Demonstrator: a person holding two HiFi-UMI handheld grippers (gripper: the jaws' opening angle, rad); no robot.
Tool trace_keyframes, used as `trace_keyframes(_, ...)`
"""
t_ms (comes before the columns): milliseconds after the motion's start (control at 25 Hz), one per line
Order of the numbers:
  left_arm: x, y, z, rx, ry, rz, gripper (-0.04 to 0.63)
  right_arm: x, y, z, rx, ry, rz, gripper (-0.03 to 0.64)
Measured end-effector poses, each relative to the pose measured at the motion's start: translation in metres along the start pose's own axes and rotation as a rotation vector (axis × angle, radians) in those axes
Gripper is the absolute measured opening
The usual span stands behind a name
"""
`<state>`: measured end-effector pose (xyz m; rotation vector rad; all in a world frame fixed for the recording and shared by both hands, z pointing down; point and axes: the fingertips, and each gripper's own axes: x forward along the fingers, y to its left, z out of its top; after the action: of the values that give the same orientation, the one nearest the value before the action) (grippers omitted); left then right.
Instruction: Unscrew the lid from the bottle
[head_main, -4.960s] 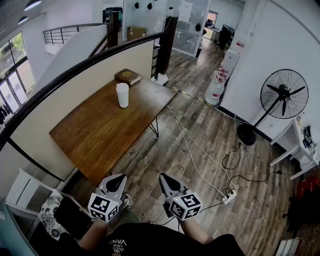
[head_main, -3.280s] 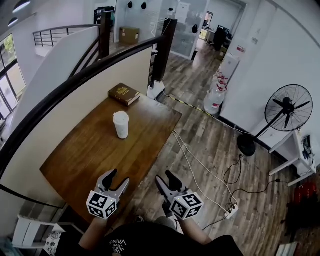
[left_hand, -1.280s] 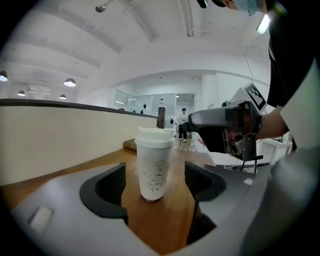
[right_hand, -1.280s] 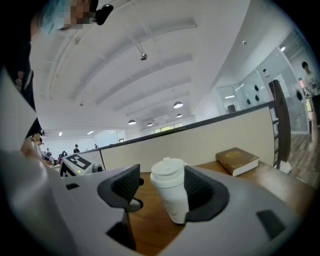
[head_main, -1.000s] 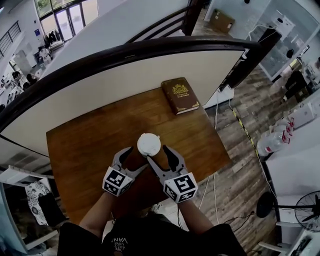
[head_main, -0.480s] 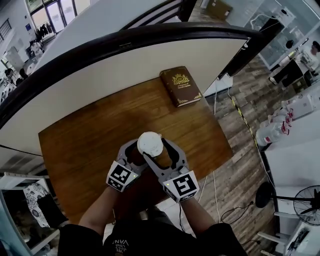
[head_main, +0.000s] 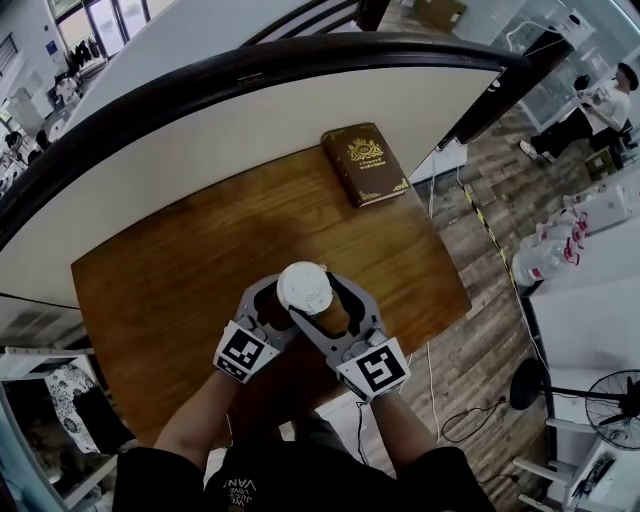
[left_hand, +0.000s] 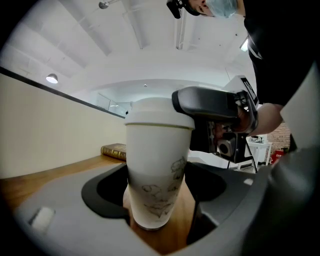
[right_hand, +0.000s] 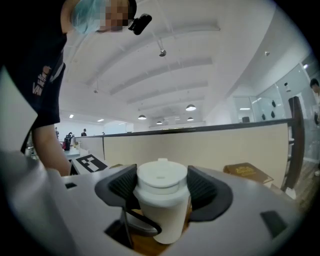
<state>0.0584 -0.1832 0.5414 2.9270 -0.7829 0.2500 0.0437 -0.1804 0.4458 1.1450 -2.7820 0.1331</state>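
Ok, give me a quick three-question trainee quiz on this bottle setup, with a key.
1. True or false: the lid is already off the bottle.
2. What lies at the far right corner of the table? A) a book B) a laptop C) a plate
3. Which hand-held gripper has the lid between its jaws: left or right?
Key: 1. False, it sits on top. 2. A. 3. Right: the right hand-held gripper, whose jaws have just been opening, straddles the lid; the left hand-held gripper surrounds the body lower down.

White bottle (left_hand: 156, 185) upright, lid (right_hand: 161, 177) on
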Motion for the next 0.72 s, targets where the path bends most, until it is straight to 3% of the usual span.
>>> trace_keyframes(320,-0.0021,-0.0022,-0.0006,0.018,-0.024,-0.034,0.354,-0.0043,-0.0004,-0.0003,-0.020,-0.020,0.444,0.285)
trace_keyframes(480,-0.0035,-0.0034,-0.0006,0.027,-0.038,-0.043,0.353,-0.0048,0.0018,-0.0007,-0.089,0.020,0.624,0.285)
trace_keyframes(600,-0.0046,-0.0031,-0.0001,0.023,-0.050,-0.038,0.353,-0.0034,0.0036,0.0007,-0.128,0.048,0.644,0.287)
trace_keyframes(720,-0.0047,-0.0026,-0.0024,0.015,-0.049,-0.031,0.353,-0.0066,-0.0005,0.0093,-0.098,0.003,0.544,0.293)
